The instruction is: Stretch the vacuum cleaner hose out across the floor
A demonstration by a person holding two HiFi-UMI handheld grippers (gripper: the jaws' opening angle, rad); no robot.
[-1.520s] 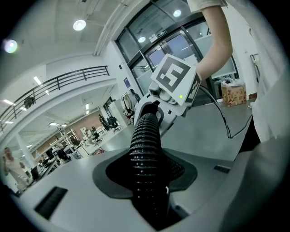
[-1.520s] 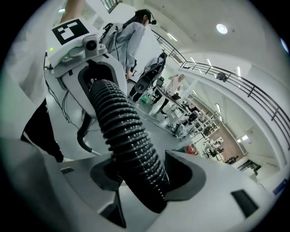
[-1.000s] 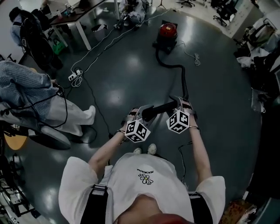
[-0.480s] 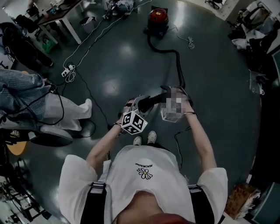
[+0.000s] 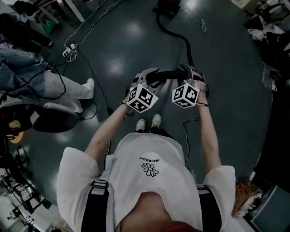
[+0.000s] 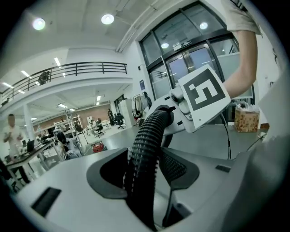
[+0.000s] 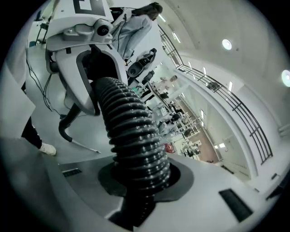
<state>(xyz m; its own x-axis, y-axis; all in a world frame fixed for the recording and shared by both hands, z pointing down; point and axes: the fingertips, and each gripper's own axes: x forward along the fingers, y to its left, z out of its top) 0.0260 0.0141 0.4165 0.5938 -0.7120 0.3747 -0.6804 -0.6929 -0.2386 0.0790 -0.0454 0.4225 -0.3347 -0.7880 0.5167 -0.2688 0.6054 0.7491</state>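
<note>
Person in a white T-shirt stands on the glossy dark grey floor (image 5: 226,113). Both grippers are on the black ribbed vacuum cleaner hose (image 5: 170,74), which is held level in front of the chest. The right gripper (image 5: 192,74) is clenched on the hose; its jaws have just been closing and the ribs fill the gap. The left gripper (image 5: 146,77) is near the free end. Its jaws have just been opening, and the hose lies loose between them with pad faces showing on both sides. From the right gripper the hose drops to the floor and snakes away to the canister vacuum cleaner (image 5: 166,6) at the top edge. A white power strip (image 5: 70,48) with trailing leads lies left of that run, well apart from it. A loose white cord coil (image 5: 202,25) lies to its right, near the vacuum. A seated person in light trousers (image 5: 59,84) on a dark office chair (image 5: 52,120) is at far left. A thin black cable (image 5: 186,136) runs beside the wearer's white shoes (image 5: 156,120). Only the head view shows the floor route. The left gripper view adds the vacuum's red body (image 6: 97,147), a balcony railing (image 6: 77,68), glass doors (image 6: 199,59) and a brown patterned bag (image 6: 247,120). The right gripper view shows the hose running on into the left gripper.
</note>
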